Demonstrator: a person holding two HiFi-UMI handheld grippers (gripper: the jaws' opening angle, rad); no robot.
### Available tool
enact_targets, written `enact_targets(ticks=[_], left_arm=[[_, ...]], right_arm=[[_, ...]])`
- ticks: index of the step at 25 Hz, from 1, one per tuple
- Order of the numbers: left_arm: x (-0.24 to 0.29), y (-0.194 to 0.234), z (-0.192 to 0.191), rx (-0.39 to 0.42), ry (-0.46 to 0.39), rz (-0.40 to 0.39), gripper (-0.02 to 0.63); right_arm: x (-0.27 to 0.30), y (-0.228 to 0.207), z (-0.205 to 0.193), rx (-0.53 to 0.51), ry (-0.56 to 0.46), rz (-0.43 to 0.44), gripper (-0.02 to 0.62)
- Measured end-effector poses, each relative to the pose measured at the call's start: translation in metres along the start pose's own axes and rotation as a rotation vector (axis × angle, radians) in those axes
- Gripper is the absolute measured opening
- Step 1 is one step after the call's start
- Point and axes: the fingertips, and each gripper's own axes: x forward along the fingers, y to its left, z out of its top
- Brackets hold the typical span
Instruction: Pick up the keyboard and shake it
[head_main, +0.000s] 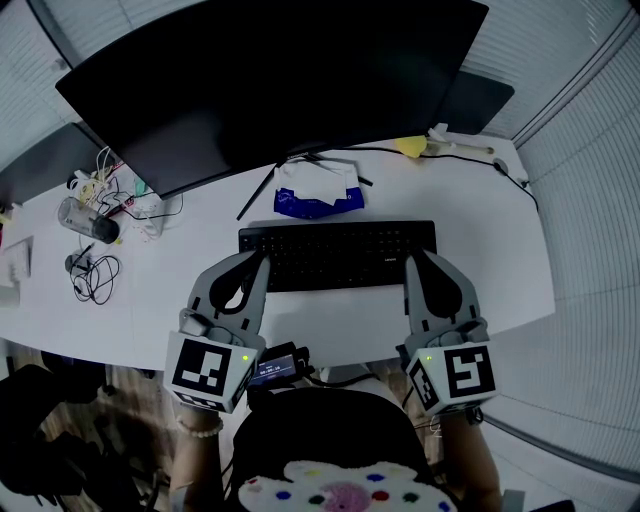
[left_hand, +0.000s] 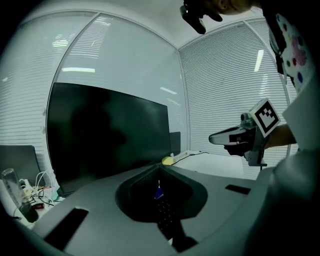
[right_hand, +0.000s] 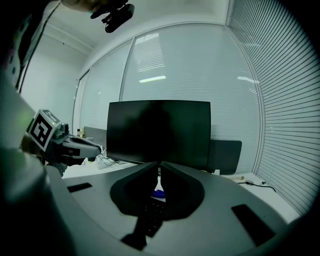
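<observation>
Keyboard, black, is lying lengthwise at the centre of the head view on a white desk, keys facing up. Left gripper is reaching in from the lower left, its tips sitting over the keyboard's left end. Its two jaws are drawn together until the tips meet, and in the left gripper view a strip of keys is showing through the hollow behind those tips. Right gripper is reaching in from the lower right in mirror fashion, tips over the keyboard's right end. Its jaws are likewise closed tip to tip, with keys showing through its hollow in the right gripper view. Whether either pair of tips is pressing on the keyboard cannot be told. Monitor, large, dark and unlit, is filling the upper part of the frame behind the keyboard. Blue and white packet is lying between the monitor's stand and the keyboard. Yellow object is sitting at the upper right of the desk, beside a black cable that is trailing toward the right edge. Clear jar and a tangle of cords are occupying the left end of the desk.
</observation>
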Motion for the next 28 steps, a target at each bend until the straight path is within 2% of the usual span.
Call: enact_targets(ticks=[17, 28], left_arm=[[0.001, 0.001, -0.003, 0.005, 0.004, 0.005, 0.018], [0.0, 0.003, -0.005, 0.006, 0.003, 0.01, 0.018]], right_arm=[[0.005, 0.004, -0.007, 0.01, 0.027, 0.014, 0.043], [0.008, 0.012, -0.012, -0.039, 0.038, 0.04, 0.044]])
